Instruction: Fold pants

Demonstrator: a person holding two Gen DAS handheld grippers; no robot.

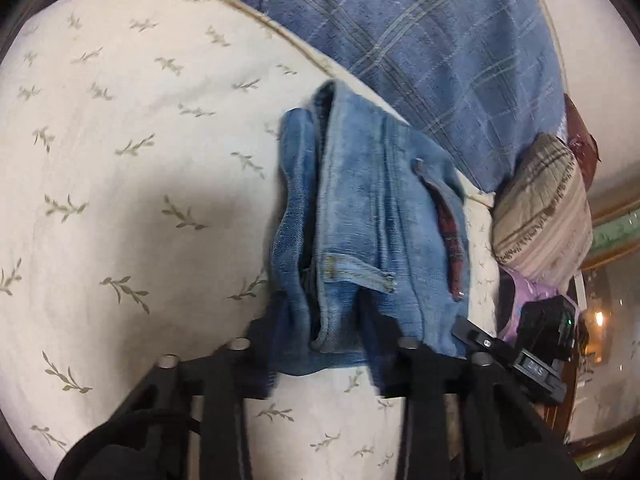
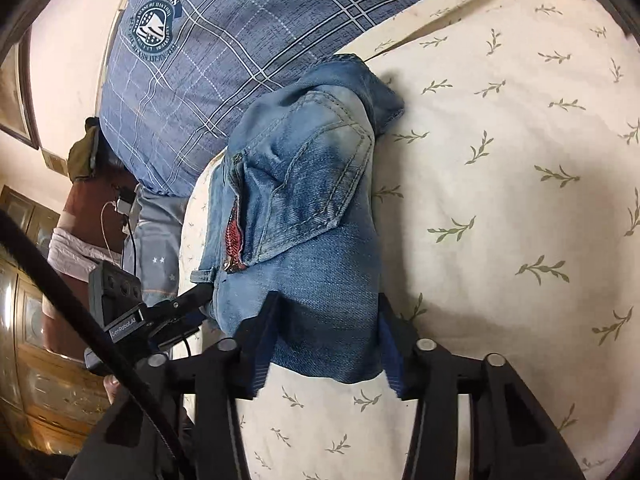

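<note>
Jeans (image 1: pixel 360 216) bunched, both grippers clamping near edge.

Left gripper (image 1: pixel 320 336) fingertips buried in the jeans (image 1: pixel 360 208) folds, so jaw gap can't be read. Same for the right gripper (image 2: pixel 326 320): denim (image 2: pixel 312 200) covers the pads. Red patch (image 2: pixel 234 240) mostly tucked inside a fold, design unreadable. Plaid blanket (image 1: pixel 420 40) cut off by the far edge. Striped pillow (image 1: pixel 544 208) partly hidden behind the jeans. Left view motion-blurred.
</note>
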